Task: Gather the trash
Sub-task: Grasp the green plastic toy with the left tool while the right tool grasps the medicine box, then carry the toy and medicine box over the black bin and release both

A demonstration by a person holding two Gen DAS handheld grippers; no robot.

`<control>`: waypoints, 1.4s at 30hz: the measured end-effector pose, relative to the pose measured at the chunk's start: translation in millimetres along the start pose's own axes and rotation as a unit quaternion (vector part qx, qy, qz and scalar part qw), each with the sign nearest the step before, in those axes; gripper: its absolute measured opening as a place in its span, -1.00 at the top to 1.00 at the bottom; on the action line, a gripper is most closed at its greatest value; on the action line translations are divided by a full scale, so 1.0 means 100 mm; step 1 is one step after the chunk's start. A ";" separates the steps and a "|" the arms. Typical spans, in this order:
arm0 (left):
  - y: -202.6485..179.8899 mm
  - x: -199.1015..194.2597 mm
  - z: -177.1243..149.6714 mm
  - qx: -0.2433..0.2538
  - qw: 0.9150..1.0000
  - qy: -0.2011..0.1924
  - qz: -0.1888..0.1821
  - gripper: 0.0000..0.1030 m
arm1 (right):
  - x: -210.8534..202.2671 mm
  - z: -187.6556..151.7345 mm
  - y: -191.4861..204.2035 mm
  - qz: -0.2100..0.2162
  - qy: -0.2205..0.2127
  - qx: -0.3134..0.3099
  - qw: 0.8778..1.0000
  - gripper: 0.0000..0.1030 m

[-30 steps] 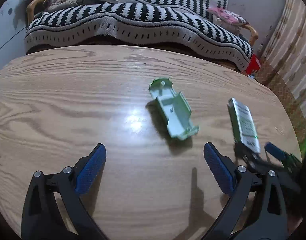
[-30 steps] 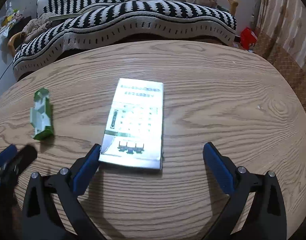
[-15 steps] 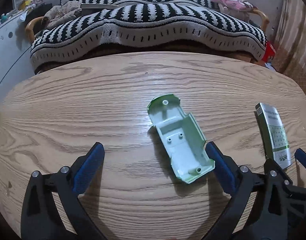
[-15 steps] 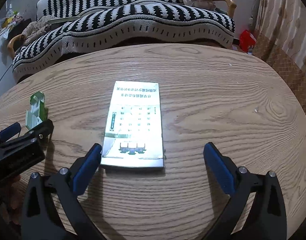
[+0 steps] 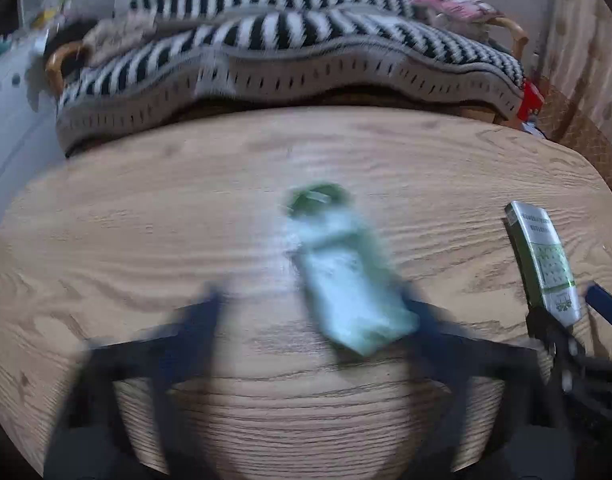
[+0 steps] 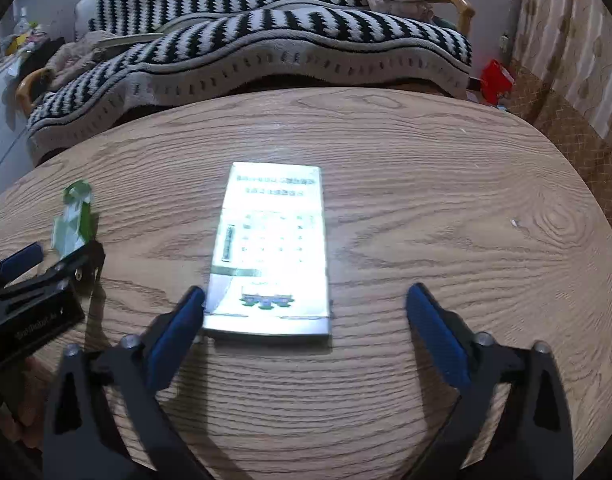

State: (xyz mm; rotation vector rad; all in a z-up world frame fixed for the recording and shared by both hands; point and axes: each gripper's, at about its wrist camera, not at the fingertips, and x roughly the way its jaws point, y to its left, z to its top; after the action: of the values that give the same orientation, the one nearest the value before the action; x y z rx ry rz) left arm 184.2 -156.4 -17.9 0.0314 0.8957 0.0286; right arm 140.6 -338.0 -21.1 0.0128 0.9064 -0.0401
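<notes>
Left gripper (image 5: 318,320) nearer green plastic tray (image 5: 342,276), blurred fingers spread around it, right gripper (image 6: 302,320) fingers spread at flat box (image 6: 272,252)

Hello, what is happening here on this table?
A person with a gripper in each hand is collecting trash from a wooden table. The left gripper, blurred, has its jaws spread around a green plastic piece. The right gripper is open, its left finger beside a flat white-and-green box. Neither item is gripped yet.
</notes>
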 end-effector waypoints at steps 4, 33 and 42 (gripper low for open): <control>0.08 -0.12 -0.03 -0.021 0.999 0.018 -0.016 0.37 | -0.04 -0.01 0.09 0.053 0.008 0.016 0.998 -0.05; -1.61 -2.17 -1.69 0.075 0.966 0.038 -0.245 0.36 | -2.37 -2.20 -2.02 0.020 -0.097 0.212 0.972 -0.06; -3.16 -2.19 -3.31 0.248 0.906 0.156 -0.304 0.36 | -2.37 -3.83 -3.00 -0.006 0.021 0.346 0.938 -0.06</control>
State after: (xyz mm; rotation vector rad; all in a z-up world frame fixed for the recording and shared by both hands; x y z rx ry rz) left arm -207.4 -475.7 -66.9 0.2257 1.1831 -0.8012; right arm -319.2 -620.0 -68.9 0.6672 0.8962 -0.3709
